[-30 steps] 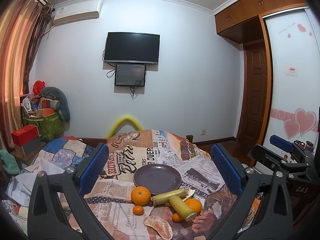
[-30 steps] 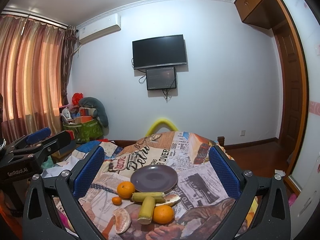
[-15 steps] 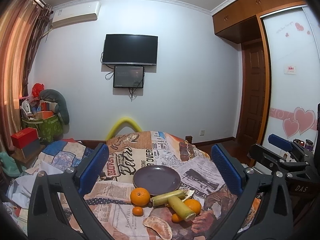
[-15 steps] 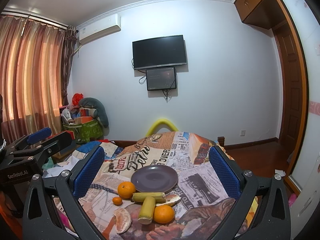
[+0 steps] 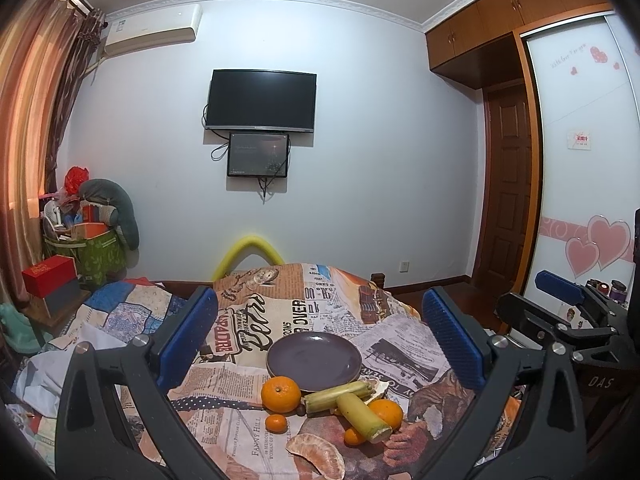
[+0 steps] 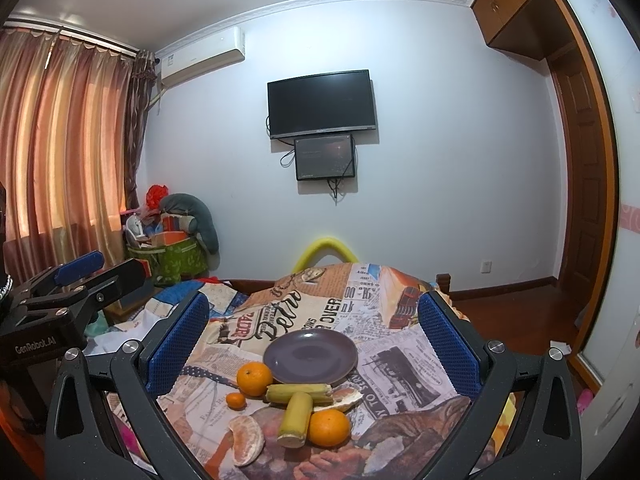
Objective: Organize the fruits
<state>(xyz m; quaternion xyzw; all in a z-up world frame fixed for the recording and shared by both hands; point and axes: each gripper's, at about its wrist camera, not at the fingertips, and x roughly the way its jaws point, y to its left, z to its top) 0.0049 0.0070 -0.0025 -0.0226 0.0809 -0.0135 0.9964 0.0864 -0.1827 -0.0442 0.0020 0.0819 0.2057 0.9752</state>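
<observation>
An empty dark purple plate (image 5: 314, 356) (image 6: 310, 355) sits mid-table on a newspaper-print cloth. Just in front of it lie a large orange (image 5: 281, 394) (image 6: 254, 378), a small mandarin (image 5: 276, 423) (image 6: 235, 400), two pale green sugarcane pieces (image 5: 363, 411) (image 6: 296, 419), a second orange (image 5: 387, 413) (image 6: 328, 427), a peeled citrus half (image 5: 318, 453) (image 6: 247, 439) and a piece of peel (image 6: 347, 397). My left gripper (image 5: 320, 336) hovers open above and behind the fruit. My right gripper (image 6: 312, 334) is open too, with nothing between its blue pads (image 6: 448, 350).
The cloth-covered table (image 5: 256, 312) drops off at its far edge, where a yellow foam arch (image 5: 249, 252) rises. A patchwork-covered surface (image 5: 116, 312) lies to the left, with a green bag (image 5: 100, 256) and red box (image 5: 48, 276) beyond. A wooden door (image 5: 506, 184) is at right.
Both views have shifted only slightly; the left gripper drifted a little. The fruit and plate have not moved, and both grippers stay open.
</observation>
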